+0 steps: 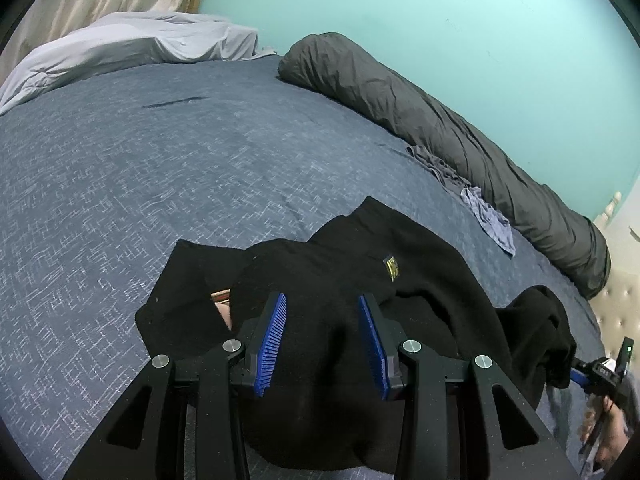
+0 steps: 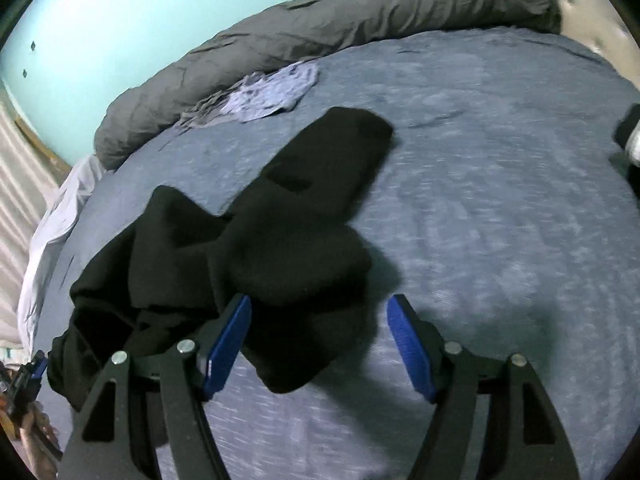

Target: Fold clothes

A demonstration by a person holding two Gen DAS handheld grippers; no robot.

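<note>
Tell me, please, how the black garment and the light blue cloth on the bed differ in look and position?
The black garment is dark and large, bunched near both grippers; the light blue cloth is pale and smaller. The black garment lies between the open fingers of the left gripper, while the light blue cloth sits untouched against the grey rolled duvet. Both are crumpled and rest on the blue bedspread.

Dim light, fisheye-warped edges; right view blurred

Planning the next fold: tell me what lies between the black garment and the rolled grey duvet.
Bare blue bedspread, plus a crumpled light-blue cloth against the grey duvet, clear of the black garment. Right wrist view.
</note>
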